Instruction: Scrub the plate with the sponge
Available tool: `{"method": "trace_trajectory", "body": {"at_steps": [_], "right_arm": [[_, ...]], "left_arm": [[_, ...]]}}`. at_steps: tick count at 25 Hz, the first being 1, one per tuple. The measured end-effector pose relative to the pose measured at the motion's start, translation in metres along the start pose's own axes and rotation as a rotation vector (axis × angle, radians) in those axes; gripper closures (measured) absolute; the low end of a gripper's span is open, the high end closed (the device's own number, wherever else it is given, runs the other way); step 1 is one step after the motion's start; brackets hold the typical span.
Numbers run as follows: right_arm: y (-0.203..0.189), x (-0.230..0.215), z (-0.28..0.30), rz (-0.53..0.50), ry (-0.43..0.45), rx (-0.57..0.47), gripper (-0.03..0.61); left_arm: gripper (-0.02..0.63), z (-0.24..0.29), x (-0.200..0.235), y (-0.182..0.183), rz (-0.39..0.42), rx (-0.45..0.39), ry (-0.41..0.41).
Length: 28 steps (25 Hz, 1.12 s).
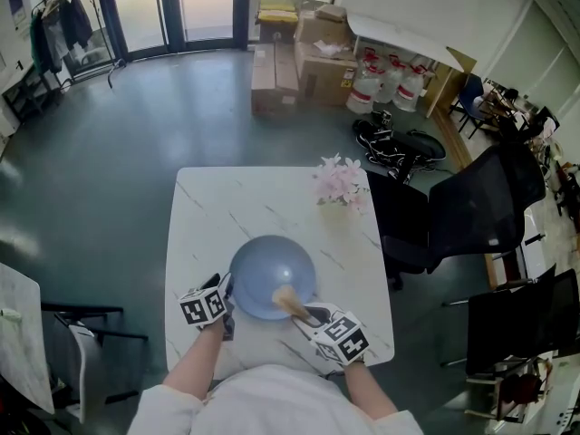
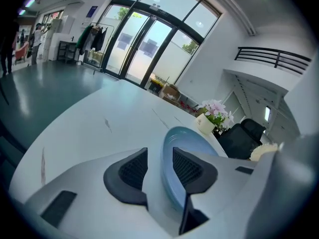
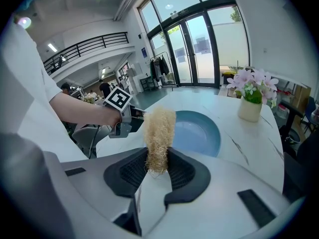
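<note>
My left tongs (image 2: 159, 159) are released, the plate's (image 1: 272, 265) near-left rim standing between the jaws with a gap at one pad. My right tongs (image 3: 158, 164) are clenched on the sponge (image 3: 159, 131), whose free end reaches over the plate's near-right part. The plate sits mid-width by the near edge of the tabletop (image 1: 227, 207). Flowers (image 1: 340, 184) stand near its far right corner.

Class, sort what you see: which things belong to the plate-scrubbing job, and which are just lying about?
Job: plate; sponge in the right gripper; left gripper astride the plate's rim.
Lying about: flowers; chair; boxes.
</note>
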State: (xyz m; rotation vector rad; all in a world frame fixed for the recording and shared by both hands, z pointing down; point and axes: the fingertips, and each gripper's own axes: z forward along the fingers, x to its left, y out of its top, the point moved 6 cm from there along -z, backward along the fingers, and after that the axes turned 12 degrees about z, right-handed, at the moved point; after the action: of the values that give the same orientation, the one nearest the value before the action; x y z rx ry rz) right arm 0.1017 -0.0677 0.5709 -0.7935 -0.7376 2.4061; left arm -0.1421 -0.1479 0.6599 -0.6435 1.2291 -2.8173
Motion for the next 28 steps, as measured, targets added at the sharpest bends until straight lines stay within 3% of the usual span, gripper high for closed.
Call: {"method": "trace_trajectory", "body": {"at_steps": [2, 4, 9, 20, 28], "right_arm": [[0.000, 0.000, 0.000, 0.001, -0.003, 0.000, 0.460], [0.000, 0.000, 0.000, 0.003, -0.011, -0.001, 0.460], [0.003, 0.000, -0.002, 0.018, -0.039, -0.027, 0.460], [0.007, 0.003, -0.013, 0.068, -0.079, -0.121, 0.460], [0.003, 0.017, -0.024, 0.085, -0.116, -0.187, 0.460]], "left_arm": [[0.457, -0.004, -0.003, 0.005, 0.017, -0.028, -0.029], [0.520, -0.011, -0.010, 0.013, 0.037, -0.066, -0.064], [0.555, -0.026, -0.025, 0.036, 0.066, -0.162, -0.119], [0.578, -0.065, -0.061, 0.061, 0.272, -0.257, -0.200], [0.581, -0.106, -0.069, 0.056, 0.322, -0.287, -0.229]]}}
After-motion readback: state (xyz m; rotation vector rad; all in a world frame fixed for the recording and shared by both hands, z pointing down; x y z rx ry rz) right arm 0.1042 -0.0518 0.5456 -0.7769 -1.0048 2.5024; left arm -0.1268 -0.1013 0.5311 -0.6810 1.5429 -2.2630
